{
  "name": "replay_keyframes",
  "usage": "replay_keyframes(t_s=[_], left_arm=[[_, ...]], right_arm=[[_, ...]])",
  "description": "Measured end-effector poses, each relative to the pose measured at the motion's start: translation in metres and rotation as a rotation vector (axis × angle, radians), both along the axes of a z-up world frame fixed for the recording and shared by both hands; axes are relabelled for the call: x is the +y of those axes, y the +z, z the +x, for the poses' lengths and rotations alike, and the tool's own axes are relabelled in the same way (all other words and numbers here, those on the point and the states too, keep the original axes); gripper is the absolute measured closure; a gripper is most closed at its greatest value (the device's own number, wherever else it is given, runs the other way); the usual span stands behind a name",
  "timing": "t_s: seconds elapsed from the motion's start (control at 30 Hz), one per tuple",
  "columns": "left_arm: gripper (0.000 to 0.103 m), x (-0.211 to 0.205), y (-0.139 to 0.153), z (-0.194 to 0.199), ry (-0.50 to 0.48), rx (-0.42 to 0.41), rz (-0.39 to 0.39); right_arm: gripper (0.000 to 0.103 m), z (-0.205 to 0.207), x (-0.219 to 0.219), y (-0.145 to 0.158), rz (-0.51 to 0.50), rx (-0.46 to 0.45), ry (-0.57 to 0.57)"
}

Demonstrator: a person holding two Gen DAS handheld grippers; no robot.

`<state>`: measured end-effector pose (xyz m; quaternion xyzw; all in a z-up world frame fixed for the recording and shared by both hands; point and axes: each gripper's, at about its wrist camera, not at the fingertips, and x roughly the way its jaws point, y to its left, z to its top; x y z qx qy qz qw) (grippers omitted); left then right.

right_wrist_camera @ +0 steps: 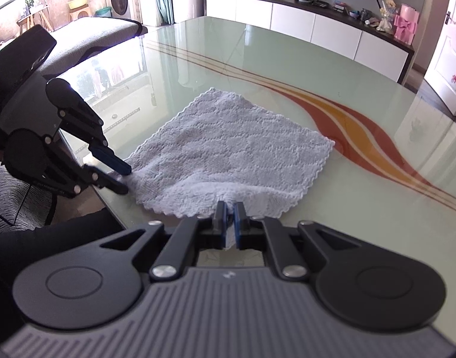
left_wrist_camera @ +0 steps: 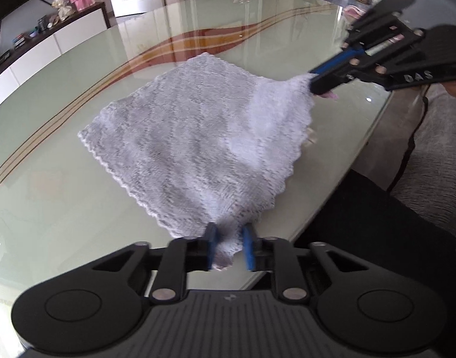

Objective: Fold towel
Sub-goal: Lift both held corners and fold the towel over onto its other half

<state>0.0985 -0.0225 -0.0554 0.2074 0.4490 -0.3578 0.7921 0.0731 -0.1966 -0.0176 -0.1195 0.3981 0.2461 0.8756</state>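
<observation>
You have the towel (left_wrist_camera: 192, 137) lying on the glass desk (left_wrist_camera: 64, 95) near its front edge, with each near corner pinched so the front edge can be lifted and carried over toward the far edge. Your left gripper (left_wrist_camera: 229, 249) has its jaws closed on the nearest corner, the cloth bunched between the blue pads. Your right gripper (right_wrist_camera: 230, 223) clamps the other near corner just as tightly. Both grippers sit low, angled forward and slightly downward over the desk edge, and the pinched corners rise a little off the glass.
</observation>
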Motion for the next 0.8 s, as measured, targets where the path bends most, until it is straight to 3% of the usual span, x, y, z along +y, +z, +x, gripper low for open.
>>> replay_keyframes(t_s=[0.23, 0.6, 0.8], left_arm=[[0.097, 0.000, 0.011, 0.005, 0.024, 0.019, -0.015], [0.096, 0.001, 0.062, 0.015, 0.037, -0.060, -0.055], [0.096, -0.001, 0.070, 0.034, 0.066, -0.080, -0.048]], right_arm=[[0.097, -0.003, -0.001, 0.004, -0.011, -0.011, 0.004], [0.097, 0.000, 0.001, 0.025, -0.042, -0.040, 0.012], [0.097, 0.013, 0.002, 0.031, -0.059, -0.031, 0.014]])
